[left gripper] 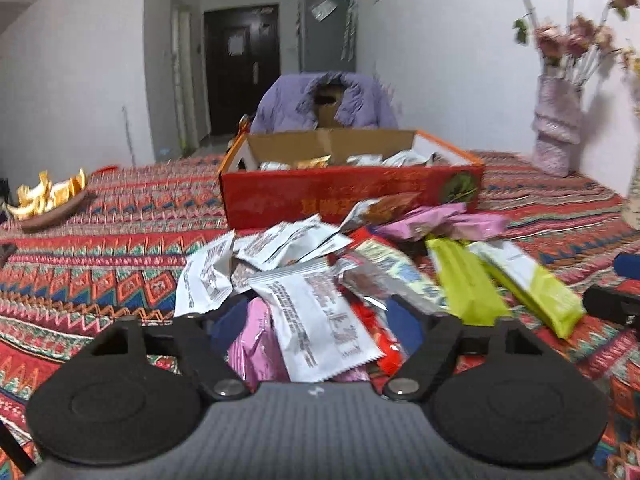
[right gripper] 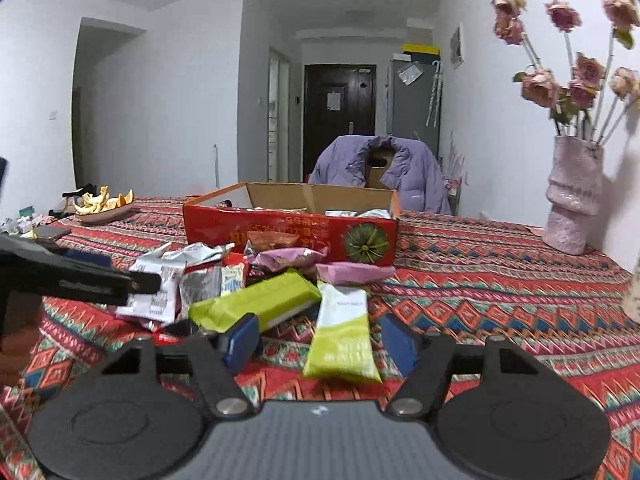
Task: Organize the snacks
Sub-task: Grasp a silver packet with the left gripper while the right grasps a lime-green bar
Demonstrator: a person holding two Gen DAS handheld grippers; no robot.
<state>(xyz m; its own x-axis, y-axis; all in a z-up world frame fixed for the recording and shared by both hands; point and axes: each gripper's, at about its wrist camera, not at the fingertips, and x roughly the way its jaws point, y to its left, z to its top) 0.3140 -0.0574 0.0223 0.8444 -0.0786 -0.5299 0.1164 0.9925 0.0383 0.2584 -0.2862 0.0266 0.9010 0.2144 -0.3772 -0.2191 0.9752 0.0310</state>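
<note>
A pile of snack packets lies on the patterned tablecloth in front of an open red box [left gripper: 348, 200] that holds several packets. My left gripper [left gripper: 316, 324] is open, its jaws around a white printed packet [left gripper: 320, 320] and a pink packet [left gripper: 256, 344] at the near edge of the pile. My right gripper [right gripper: 320, 340] is open, its jaws on either side of a white-and-green packet [right gripper: 344, 336] lying on the cloth. A second green packet [right gripper: 256, 304] lies to its left. The red box [right gripper: 288, 232] stands behind the pile. The left gripper [right gripper: 80, 276] shows at the left edge.
A pink vase with dried roses [right gripper: 572, 196] stands at the right by the wall. A dish of orange peel [left gripper: 48, 200] sits at the far left. A chair with a purple jacket [right gripper: 380, 172] stands behind the table.
</note>
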